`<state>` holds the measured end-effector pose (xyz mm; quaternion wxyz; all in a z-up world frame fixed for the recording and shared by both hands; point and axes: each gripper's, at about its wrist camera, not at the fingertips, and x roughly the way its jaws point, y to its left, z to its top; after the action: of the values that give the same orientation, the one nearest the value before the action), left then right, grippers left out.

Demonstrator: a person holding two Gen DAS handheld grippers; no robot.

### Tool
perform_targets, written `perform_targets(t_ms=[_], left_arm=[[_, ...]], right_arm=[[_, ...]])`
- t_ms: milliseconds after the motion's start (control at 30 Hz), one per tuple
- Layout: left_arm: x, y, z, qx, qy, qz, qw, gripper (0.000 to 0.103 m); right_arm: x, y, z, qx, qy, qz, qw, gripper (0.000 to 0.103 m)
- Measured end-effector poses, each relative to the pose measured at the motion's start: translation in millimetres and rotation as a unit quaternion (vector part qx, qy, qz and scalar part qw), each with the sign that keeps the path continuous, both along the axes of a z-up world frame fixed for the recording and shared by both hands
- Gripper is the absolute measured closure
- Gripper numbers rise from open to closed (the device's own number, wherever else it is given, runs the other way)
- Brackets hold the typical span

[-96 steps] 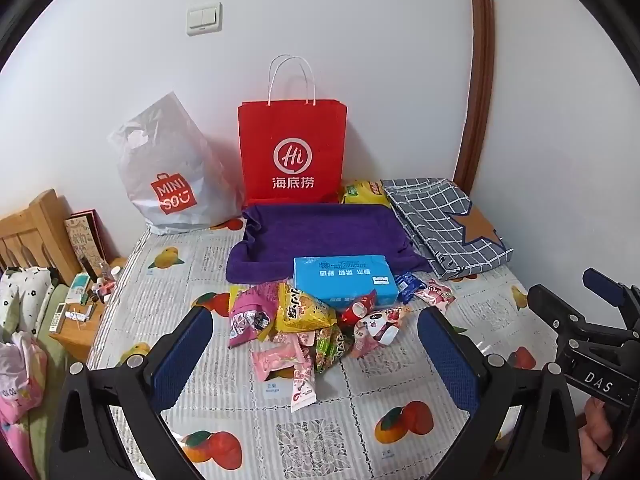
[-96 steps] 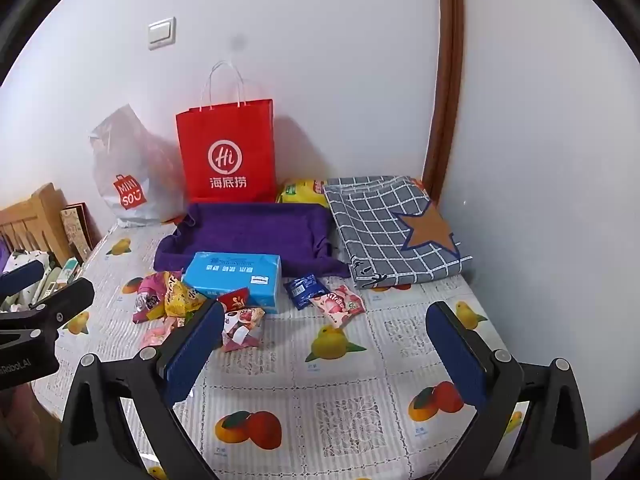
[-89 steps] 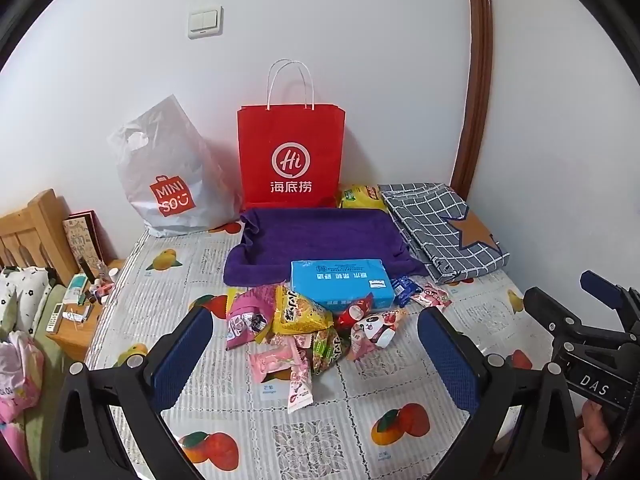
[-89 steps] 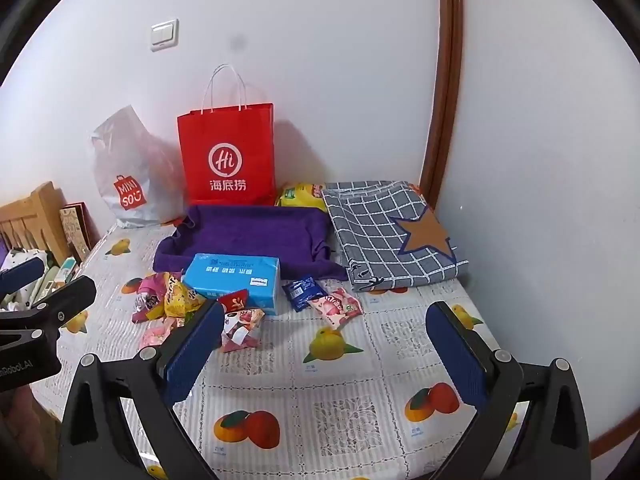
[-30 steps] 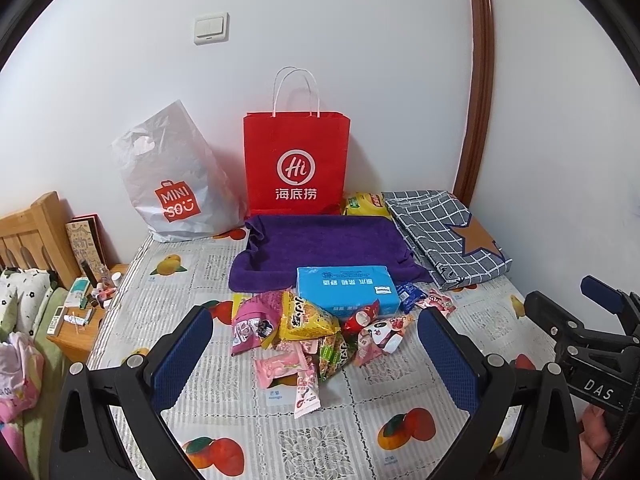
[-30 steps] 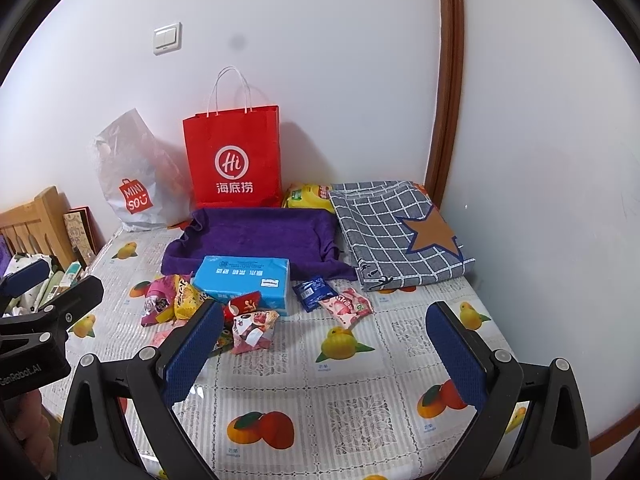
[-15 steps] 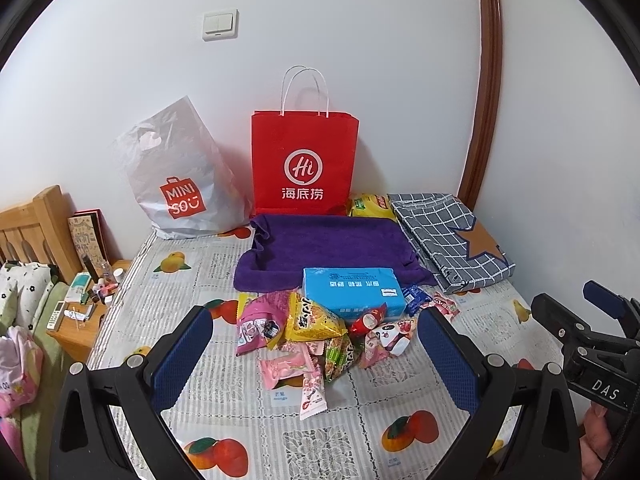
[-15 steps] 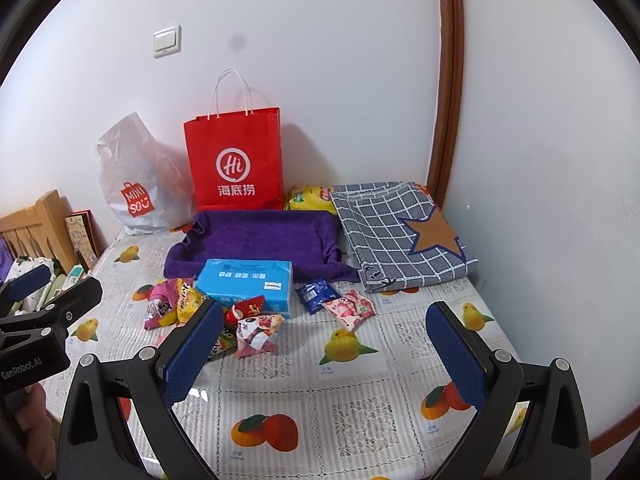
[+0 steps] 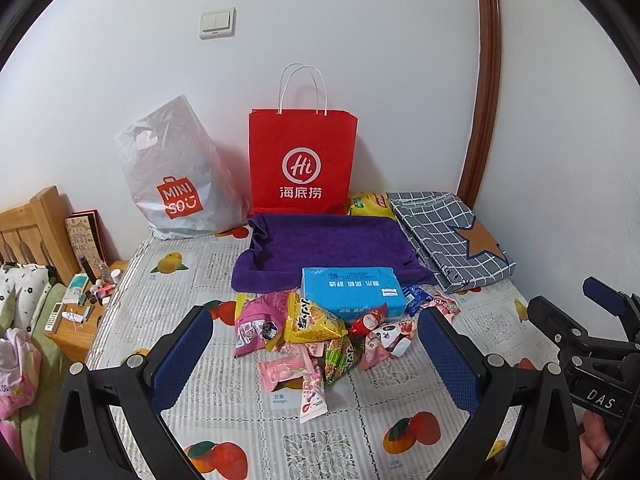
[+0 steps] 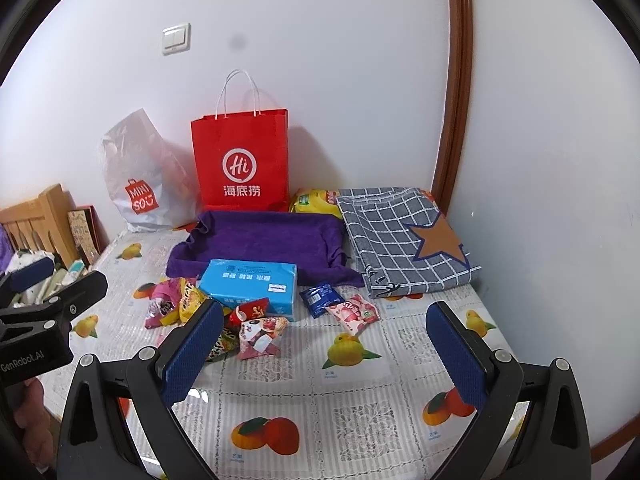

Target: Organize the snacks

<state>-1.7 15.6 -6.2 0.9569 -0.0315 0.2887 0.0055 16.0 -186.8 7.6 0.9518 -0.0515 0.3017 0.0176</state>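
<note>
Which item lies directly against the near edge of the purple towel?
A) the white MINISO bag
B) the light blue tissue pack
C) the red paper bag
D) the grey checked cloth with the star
B: the light blue tissue pack sits at the front edge of the purple towel, with the snack pile just in front of it.

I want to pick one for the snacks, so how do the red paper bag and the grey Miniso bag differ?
The red paper bag stands upright and square with white twisted handles; the grey Miniso bag is crinkled plastic that tapers to a die-cut handle hole. The red one bears a white Hi logo, the grey one a red square logo. Both stand against the wall behind the purple towel.
</note>
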Motion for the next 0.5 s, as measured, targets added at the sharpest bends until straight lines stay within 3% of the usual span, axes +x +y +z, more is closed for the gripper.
perform_targets(t_ms=[500], left_arm=[[39.7, 13.3, -23.9, 0.007, 0.024, 0.01, 0.9996, 0.0]], right_arm=[[36.5, -15.4, -20.8, 0.03, 0.021, -0.013, 0.999, 0.003]])
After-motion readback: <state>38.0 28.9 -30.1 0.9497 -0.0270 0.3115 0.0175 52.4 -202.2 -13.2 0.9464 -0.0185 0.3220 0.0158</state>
